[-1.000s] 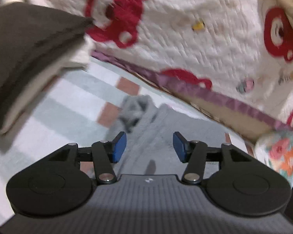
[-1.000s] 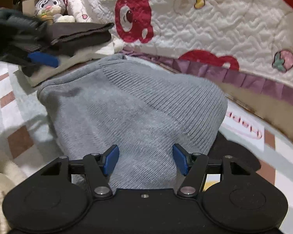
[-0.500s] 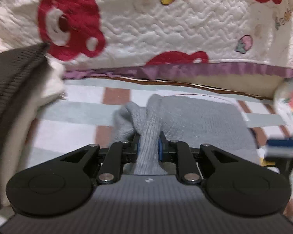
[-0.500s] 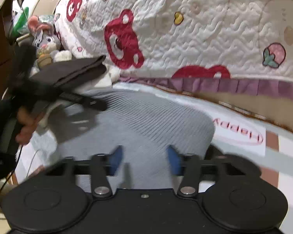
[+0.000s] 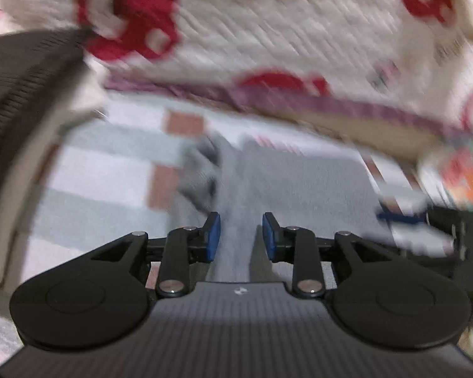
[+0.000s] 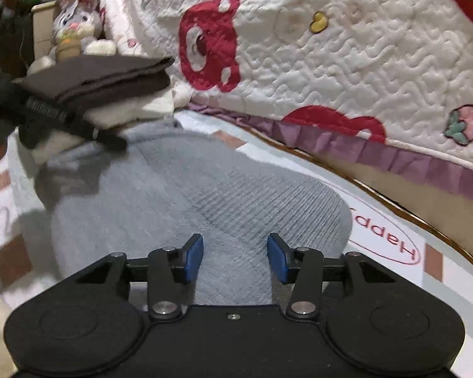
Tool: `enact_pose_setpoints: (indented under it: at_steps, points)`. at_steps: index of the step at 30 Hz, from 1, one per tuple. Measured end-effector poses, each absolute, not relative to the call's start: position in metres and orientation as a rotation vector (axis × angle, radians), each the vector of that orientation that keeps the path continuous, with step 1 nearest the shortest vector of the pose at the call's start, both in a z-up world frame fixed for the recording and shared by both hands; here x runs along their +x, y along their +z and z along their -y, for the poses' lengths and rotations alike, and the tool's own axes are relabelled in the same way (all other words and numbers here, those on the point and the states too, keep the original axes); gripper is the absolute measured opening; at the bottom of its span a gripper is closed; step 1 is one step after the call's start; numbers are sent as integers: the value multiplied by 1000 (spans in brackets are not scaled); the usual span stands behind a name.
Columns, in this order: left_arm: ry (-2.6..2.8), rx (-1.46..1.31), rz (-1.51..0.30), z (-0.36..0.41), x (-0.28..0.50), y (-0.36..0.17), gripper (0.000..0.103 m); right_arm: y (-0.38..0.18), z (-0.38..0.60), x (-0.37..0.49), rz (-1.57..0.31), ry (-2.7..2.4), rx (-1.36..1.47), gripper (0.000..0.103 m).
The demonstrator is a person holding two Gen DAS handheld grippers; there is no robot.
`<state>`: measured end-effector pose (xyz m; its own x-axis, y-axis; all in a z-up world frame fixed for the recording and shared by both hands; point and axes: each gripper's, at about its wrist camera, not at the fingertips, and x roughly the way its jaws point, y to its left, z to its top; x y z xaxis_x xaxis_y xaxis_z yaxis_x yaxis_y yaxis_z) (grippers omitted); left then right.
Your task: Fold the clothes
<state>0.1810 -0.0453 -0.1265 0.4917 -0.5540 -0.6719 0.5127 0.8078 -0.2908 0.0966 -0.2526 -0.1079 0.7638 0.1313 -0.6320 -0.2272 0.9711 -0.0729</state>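
My floor mat (image 6: 391,245), white w/ grey stripes & brown squares, carries the grey knit garment (image 6: 205,201). Folded brown & cream clothes stack (image 6: 104,82) sits at the mat's far left, touching the garment.

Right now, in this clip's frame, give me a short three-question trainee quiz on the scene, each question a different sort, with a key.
1. True or false: the dark brown folded garment lies on top of a cream one.
2. Multiple choice: the grey knit garment lies (A) spread on the bear-print quilt, (B) on the striped mat beside the quilt, (C) on the stack of folded clothes.
3. Fill in: the soft toy behind the folded stack is a ____.

Key
1. True.
2. B: it lies on the striped mat, below the quilt with its purple ruffle.
3. Rabbit.
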Motion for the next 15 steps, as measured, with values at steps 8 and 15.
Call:
enact_pose_setpoints:
  at_steps: [8,15]
  points:
    - [-582,-6,-858,52,182,-147,39,-137,212,65,-653,340,-309,51]
    - [-509,-65,-808,43,183,-141,45,-116,243,74,-739,397,81,51]
